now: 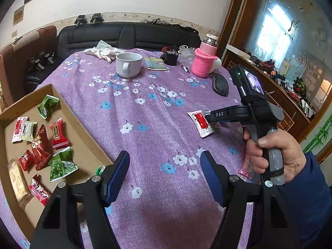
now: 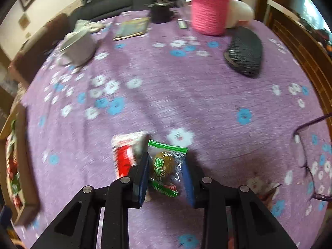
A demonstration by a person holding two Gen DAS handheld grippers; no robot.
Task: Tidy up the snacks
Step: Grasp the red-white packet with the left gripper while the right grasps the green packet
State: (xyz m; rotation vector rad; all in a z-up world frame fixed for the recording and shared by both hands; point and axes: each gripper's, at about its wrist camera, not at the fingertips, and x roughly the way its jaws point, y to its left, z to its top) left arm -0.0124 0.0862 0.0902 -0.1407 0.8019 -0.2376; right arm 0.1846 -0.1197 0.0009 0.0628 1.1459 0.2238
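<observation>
A cardboard tray at the left of the purple flowered tablecloth holds several red, green and gold wrapped snacks. My left gripper hangs open over bare cloth just right of the tray, with nothing between its fingers. My right gripper points steeply down, and its blue pads press on both sides of a green-and-clear snack packet lying on the cloth. A red-and-white packet lies just left of it. In the left wrist view the right gripper reaches over that red-and-white packet, held by a hand.
A white mug, white gloves, a booklet, a pink knit-covered bottle and a black case stand at the far side. Spectacles and more wrappers lie at the right. A pink wrapper lies beside the hand.
</observation>
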